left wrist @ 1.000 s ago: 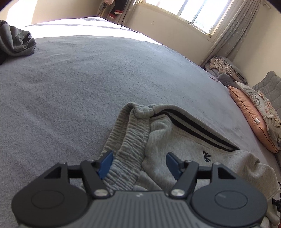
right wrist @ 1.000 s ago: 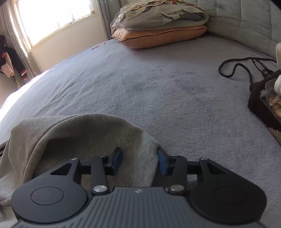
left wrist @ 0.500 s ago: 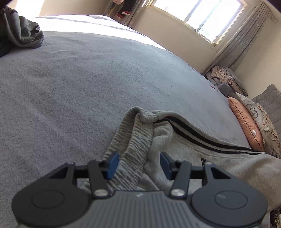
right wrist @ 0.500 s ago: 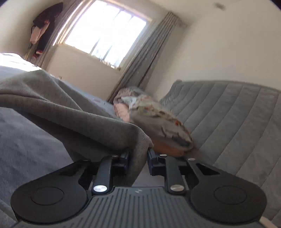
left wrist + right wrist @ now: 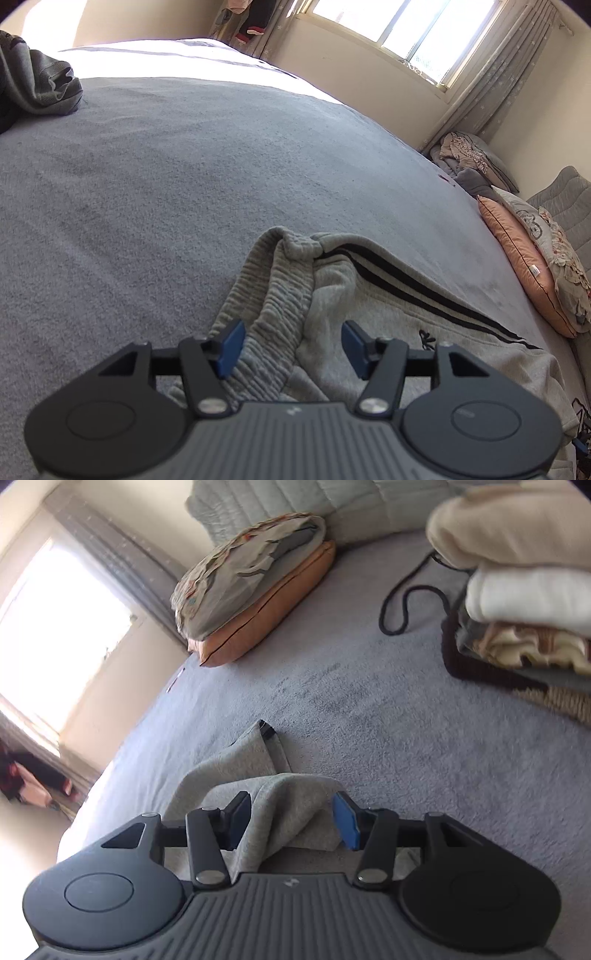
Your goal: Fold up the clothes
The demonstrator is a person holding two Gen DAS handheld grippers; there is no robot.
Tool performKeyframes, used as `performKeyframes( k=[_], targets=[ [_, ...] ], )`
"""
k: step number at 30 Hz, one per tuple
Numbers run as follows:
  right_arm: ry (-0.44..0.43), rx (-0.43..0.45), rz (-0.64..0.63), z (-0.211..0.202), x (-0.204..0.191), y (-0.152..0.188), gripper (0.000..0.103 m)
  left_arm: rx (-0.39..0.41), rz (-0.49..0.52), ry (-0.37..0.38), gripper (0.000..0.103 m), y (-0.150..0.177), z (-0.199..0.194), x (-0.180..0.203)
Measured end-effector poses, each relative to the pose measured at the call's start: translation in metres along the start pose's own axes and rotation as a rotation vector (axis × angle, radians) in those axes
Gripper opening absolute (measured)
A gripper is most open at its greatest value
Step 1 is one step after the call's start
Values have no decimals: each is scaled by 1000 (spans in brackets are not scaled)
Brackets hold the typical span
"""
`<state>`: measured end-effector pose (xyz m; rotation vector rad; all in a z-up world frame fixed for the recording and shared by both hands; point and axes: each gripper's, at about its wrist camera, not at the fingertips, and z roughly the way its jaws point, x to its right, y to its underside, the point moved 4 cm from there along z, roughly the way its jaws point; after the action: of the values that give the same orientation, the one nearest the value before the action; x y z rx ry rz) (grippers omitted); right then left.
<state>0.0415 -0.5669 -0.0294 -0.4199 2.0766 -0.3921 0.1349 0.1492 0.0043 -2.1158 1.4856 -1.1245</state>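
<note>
The left gripper (image 5: 291, 345) hangs over the ribbed waistband of the grey sweatpants (image 5: 388, 317) lying on the bed (image 5: 184, 184); its jaws have just been opening and stand apart, pads clear of the cloth. The right gripper (image 5: 291, 821) has a raised fold of the same pants between its jaws, which have just been opening, the blue pad off the fabric. Beyond lie an orange pillow (image 5: 273, 602), a black cord (image 5: 402, 602) and stacked folded clothes (image 5: 528, 590).
</note>
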Motion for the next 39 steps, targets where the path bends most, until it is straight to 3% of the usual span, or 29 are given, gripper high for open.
performKeyframes(
  k=[2, 3, 10, 11, 12, 14, 16, 19, 22, 24, 26, 29, 30, 32, 36, 39],
  targets=[
    [-37, -46, 175, 15, 13, 0, 53, 2, 4, 0, 59, 0, -1, 1],
    [-29, -68, 183, 22, 11, 1, 52, 3, -1, 3, 59, -1, -1, 0],
    [9, -41, 12, 41, -32, 3, 48, 3, 7, 4, 59, 0, -1, 1],
    [20, -39, -46, 45, -37, 8, 36, 3, 10, 2, 59, 0, -1, 1],
    [52, -34, -111, 47, -43, 14, 10, 1, 11, 2, 59, 0, -1, 1],
    [67, 2, -218, 43, -63, 21, 7, 2, -3, 7, 58, -1, -1, -1],
    [-49, 102, -308, 13, -100, 15, 7, 4, -12, 10, 55, -1, -2, -3],
    [-265, 337, -595, -56, -170, 16, 7, 9, -11, 10, 54, -1, -2, -3],
    [-338, 425, -672, -80, -181, 18, 7, 5, 13, -2, 55, 1, 0, -1],
    [-214, 338, -664, -57, -153, 14, 7, 3, 22, -6, 54, 2, 1, 0],
    [-15, 150, -599, -16, -98, 13, 8, 2, 20, -5, 54, 1, 1, 0],
    [143, -97, -304, 17, -16, 22, 8, 0, 17, -2, 55, 1, 1, 0],
    [115, -84, -272, 12, -18, 20, 9, 0, 17, -1, 55, 1, 1, 0],
    [64, -45, -337, 2, -43, 17, 8, -2, 15, 0, 56, 1, 1, 0],
    [-116, 108, -419, -28, -108, 19, 8, -4, 11, 4, 56, 1, 1, 0],
    [-426, 242, -764, -85, -190, 52, 8, -5, 10, 5, 56, 1, 1, 0]
  ],
)
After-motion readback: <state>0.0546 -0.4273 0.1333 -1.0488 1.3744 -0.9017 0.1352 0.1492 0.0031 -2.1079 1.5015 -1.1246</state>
